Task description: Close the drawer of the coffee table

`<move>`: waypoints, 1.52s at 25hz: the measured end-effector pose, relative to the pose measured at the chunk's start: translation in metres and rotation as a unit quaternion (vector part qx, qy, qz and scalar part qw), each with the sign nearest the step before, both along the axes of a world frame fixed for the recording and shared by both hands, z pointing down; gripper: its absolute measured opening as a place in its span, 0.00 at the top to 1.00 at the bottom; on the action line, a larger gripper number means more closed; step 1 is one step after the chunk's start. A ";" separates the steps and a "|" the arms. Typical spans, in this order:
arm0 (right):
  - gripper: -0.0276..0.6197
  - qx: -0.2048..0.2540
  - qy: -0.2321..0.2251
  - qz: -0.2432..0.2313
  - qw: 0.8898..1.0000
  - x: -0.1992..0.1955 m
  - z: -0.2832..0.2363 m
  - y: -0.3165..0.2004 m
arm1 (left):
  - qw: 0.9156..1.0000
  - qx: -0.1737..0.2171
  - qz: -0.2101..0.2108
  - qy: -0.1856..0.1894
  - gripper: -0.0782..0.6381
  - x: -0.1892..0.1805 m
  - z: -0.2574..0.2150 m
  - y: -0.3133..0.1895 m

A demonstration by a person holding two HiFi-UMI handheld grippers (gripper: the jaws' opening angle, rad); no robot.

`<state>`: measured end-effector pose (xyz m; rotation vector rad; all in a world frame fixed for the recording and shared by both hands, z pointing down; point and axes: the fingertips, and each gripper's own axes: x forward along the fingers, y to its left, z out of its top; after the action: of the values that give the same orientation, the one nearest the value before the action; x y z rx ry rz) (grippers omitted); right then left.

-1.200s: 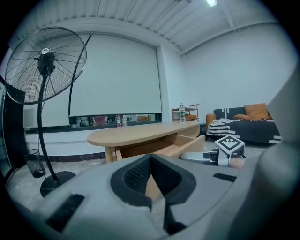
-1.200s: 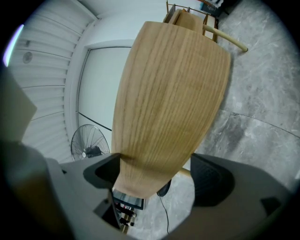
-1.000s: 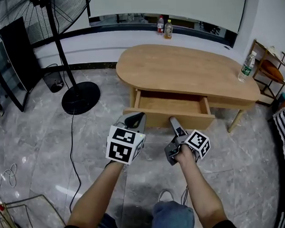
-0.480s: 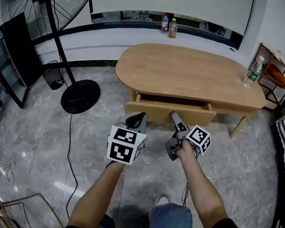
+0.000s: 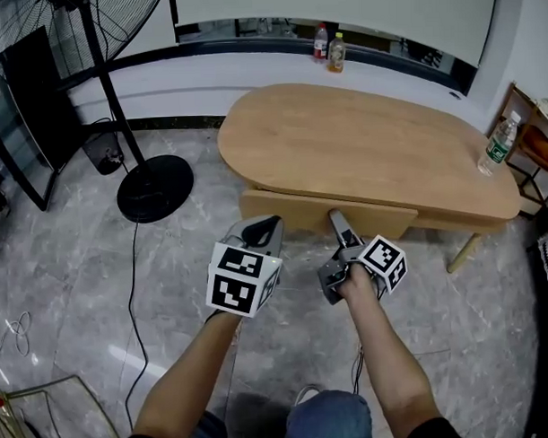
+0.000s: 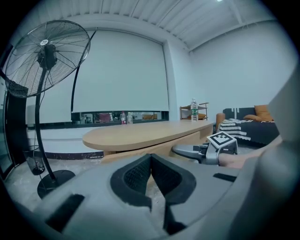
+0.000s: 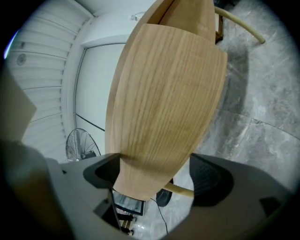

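Your right hand-held gripper (image 5: pixel 335 219), jaws wide apart, noses against the drawer front (image 5: pixel 287 211), which sits almost flush under the desk (image 5: pixel 370 138). The left hand-held gripper (image 5: pixel 260 228) hangs pinched together, empty. The closing push looks nearly done; next comes a short, straight shove home.

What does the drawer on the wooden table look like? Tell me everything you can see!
The drawer shows only its front, a long plain panel of light wood with no handle in view, matching the coffee table. It sits under the oval top on the near side, pushed in so none of its inside shows. The right gripper, jaws apart, has its tip against the front near the middle.
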<state>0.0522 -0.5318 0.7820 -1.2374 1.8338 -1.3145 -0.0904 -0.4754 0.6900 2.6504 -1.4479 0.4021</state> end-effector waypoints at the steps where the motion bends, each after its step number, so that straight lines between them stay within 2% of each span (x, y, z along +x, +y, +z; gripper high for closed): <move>1: 0.26 0.000 0.000 -0.001 1.000 0.000 0.000 -0.004 | 1.000 0.000 -0.001 -0.001 0.88 0.000 0.001 -0.004; 14: 0.25 0.005 -0.002 -0.002 1.000 0.004 0.000 -0.038 | 1.000 0.004 -0.003 -0.001 0.88 0.003 0.000 -0.035; 22: 0.26 0.007 -0.007 -0.010 1.000 0.004 0.000 -0.041 | 1.000 0.004 -0.001 -0.004 0.88 0.002 0.000 -0.036; 25: 0.33 -0.001 -0.001 -0.002 1.000 0.005 0.002 -0.032 | 1.000 -0.001 -0.004 -0.004 0.88 -0.003 -0.001 -0.031; 32: 0.41 -0.010 0.072 -0.032 0.997 -0.003 -0.032 0.008 | 1.000 -0.020 -0.003 -0.007 0.88 -0.012 -0.032 -0.015; 38: 0.49 -0.024 0.170 -0.061 0.983 -0.005 -0.121 0.048 | 0.999 -0.044 -0.003 -0.009 0.88 -0.018 -0.114 0.006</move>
<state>0.0470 -0.4837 0.6606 -1.4691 2.1553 -1.2801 -0.1087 -0.4690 0.5762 2.5799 -1.4078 0.4780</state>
